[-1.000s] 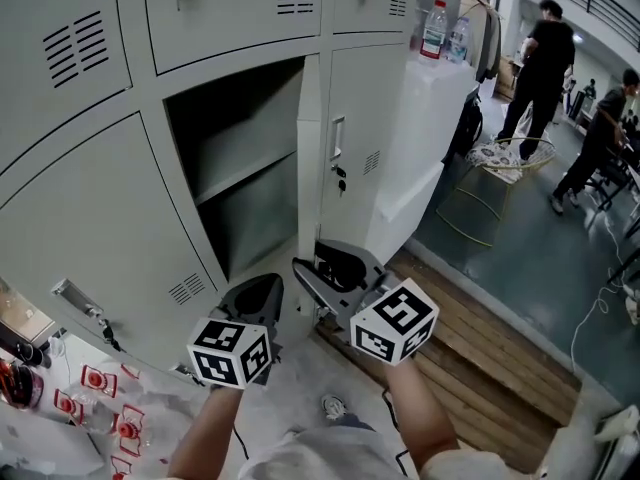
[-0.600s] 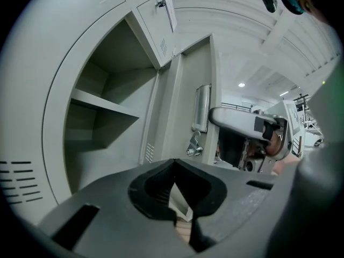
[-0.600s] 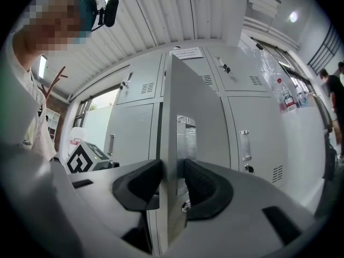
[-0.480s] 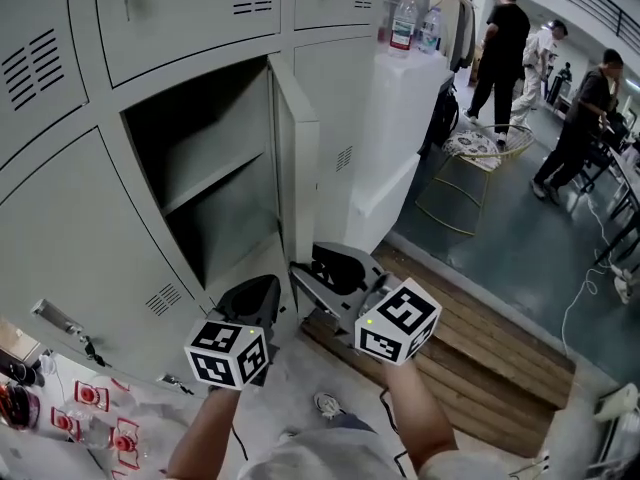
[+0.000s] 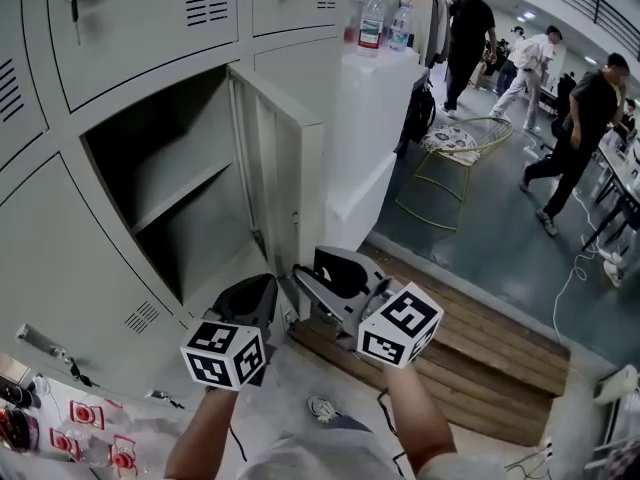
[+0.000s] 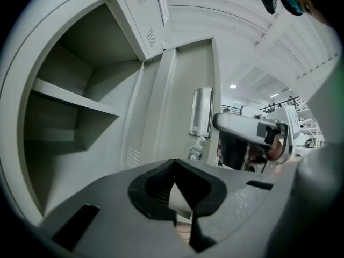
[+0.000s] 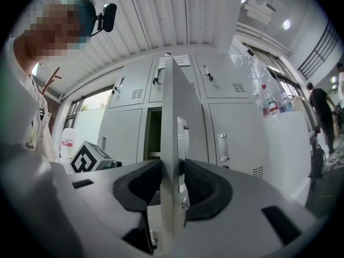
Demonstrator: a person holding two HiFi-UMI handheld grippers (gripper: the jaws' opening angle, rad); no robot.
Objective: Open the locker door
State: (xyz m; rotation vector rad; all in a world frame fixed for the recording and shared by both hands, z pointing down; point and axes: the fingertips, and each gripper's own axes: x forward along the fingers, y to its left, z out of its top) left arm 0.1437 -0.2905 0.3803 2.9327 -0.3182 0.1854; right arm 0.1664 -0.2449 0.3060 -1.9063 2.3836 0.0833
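Note:
The grey locker door (image 5: 285, 183) stands swung out from its open compartment (image 5: 170, 198), which has one shelf inside. My right gripper (image 5: 305, 280) sits at the door's lower free edge. In the right gripper view the door edge (image 7: 173, 117) runs upright between the jaws of my right gripper (image 7: 173, 171). The jaws are closing, with both pads against the edge beside the handle. My left gripper (image 5: 268, 286) hovers just left of it, below the compartment. Seen from the left gripper view, my left gripper (image 6: 173, 163) is shut on nothing, and the door handle (image 6: 201, 112) lies ahead.
Closed lockers surround the open one, some with keys in them. A white cabinet (image 5: 365, 138) with bottles (image 5: 372, 18) on top stands right of the door. A wooden platform (image 5: 480, 358) lies below right. A wire chair (image 5: 450, 158) and several people (image 5: 580, 118) are further right.
The door has swung further out from the compartment, its free edge coming towards me with my right gripper on it. The left gripper has stayed beside it.

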